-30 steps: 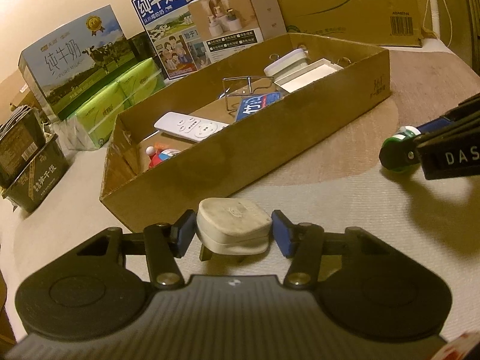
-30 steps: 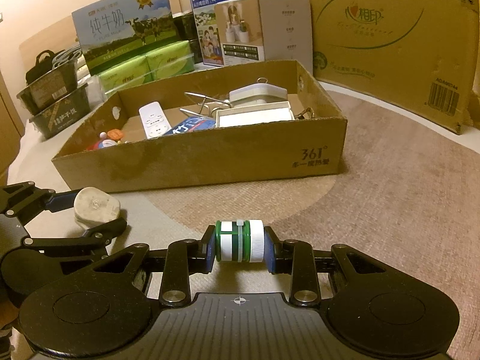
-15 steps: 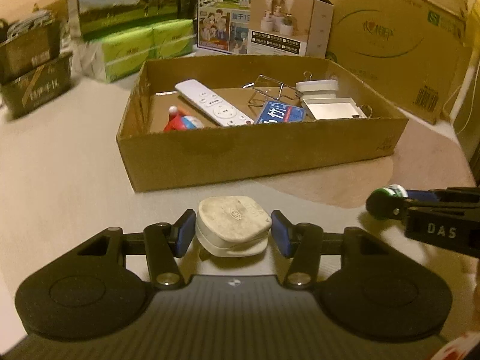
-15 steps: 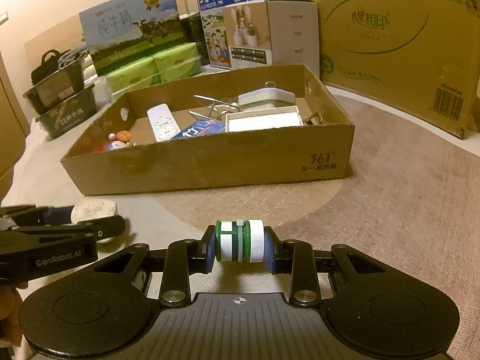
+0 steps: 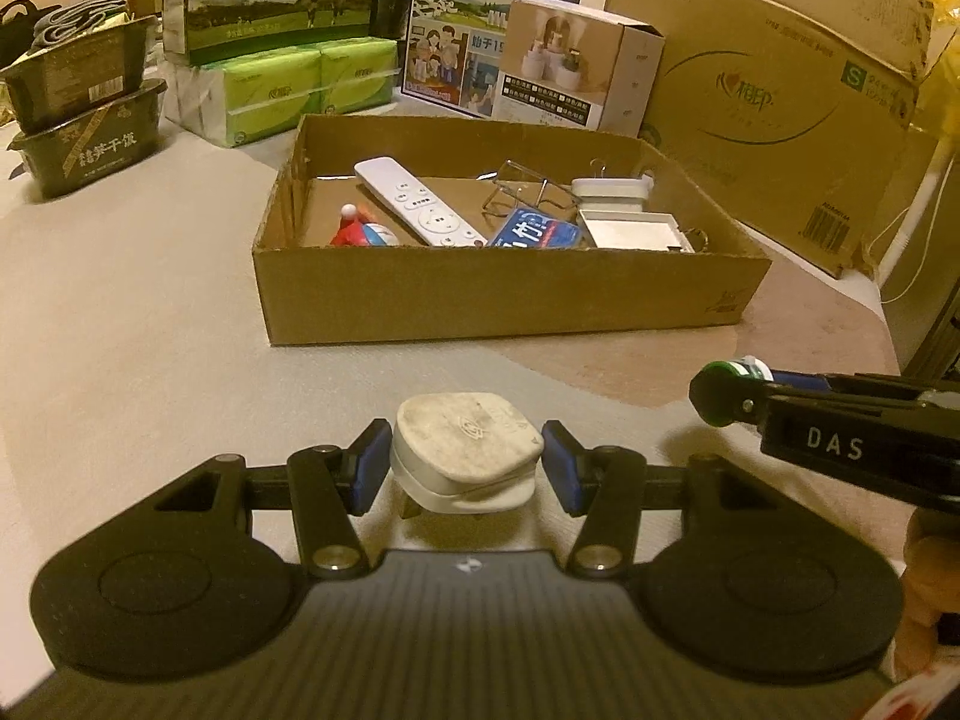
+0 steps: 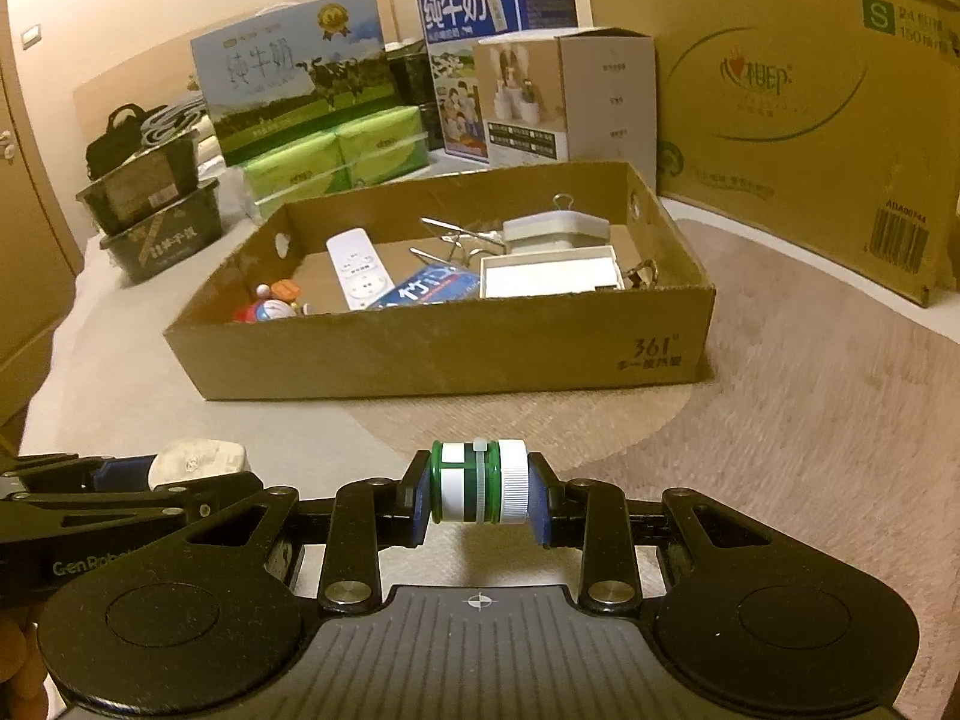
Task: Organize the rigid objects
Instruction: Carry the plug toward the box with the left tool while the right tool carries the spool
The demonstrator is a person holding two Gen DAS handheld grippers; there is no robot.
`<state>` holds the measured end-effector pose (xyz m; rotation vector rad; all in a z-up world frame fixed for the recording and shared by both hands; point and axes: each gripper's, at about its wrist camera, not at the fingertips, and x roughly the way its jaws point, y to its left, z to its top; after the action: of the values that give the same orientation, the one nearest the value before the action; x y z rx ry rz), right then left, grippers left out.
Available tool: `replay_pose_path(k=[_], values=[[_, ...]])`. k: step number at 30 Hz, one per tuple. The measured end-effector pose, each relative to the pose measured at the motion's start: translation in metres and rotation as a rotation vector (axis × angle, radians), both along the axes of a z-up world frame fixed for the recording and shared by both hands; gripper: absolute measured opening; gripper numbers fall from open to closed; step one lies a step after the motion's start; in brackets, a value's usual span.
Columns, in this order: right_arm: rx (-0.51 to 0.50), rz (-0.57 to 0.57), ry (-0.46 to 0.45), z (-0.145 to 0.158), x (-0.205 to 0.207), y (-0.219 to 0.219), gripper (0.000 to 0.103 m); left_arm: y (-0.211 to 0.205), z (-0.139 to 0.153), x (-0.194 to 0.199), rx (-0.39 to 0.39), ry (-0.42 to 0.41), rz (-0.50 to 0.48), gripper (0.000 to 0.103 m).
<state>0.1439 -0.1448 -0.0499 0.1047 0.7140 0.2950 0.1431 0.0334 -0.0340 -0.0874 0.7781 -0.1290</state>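
The left gripper (image 5: 467,468) has its blue-padded jaws closed partway on a scuffed white rounded-triangular plastic plug adapter (image 5: 465,441), which sits squarely between them, its prongs pointing down, clear of the beige cloth-covered surface (image 5: 150,330) below; the right gripper (image 6: 478,501) has its jaws drawn in tight on a small green-and-white cylindrical bottle with a ribbed white cap (image 6: 478,482), held on its side, cap towards the right pad; seen from the left wrist view, the right gripper lies just to the right of the left one, the bottle's green end showing at its tip.

Ahead of both grippers stands a shallow open brown cardboard box (image 6: 444,354), well apart from the held things; inside it lie a slim white remote control (image 5: 417,210) slanted across the floor of the box, a small red-and-blue toy figure (image 5: 363,234) near the left front corner, a blue printed packet (image 5: 534,231), a bent silver wire rack (image 5: 528,189), a flat white open-topped tray (image 5: 630,231) and a pale grey block (image 5: 609,192) behind it with a binder clip.

Behind the box stand milk cartons, green tissue packs (image 5: 288,87), a small beige product carton (image 5: 576,66) and a large brown shipping carton (image 5: 774,96); two stacked dark food tubs (image 5: 84,114) sit at far left.
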Motion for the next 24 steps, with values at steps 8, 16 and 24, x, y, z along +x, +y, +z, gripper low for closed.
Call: replay_pose_path(k=[8, 16, 24], values=[[0.004, 0.015, -0.015, 0.015, -0.008, -0.004, 0.032, -0.002, 0.022, -0.009, 0.007, -0.021, 0.008, 0.051], [0.002, 0.021, -0.032, 0.030, -0.017, -0.008, 0.032, -0.008, 0.044, -0.014, 0.020, -0.036, 0.007, 0.051], [-0.005, 0.031, -0.038, 0.039, -0.022, -0.012, 0.032, -0.008, 0.055, -0.019, 0.032, -0.033, 0.013, 0.051]])
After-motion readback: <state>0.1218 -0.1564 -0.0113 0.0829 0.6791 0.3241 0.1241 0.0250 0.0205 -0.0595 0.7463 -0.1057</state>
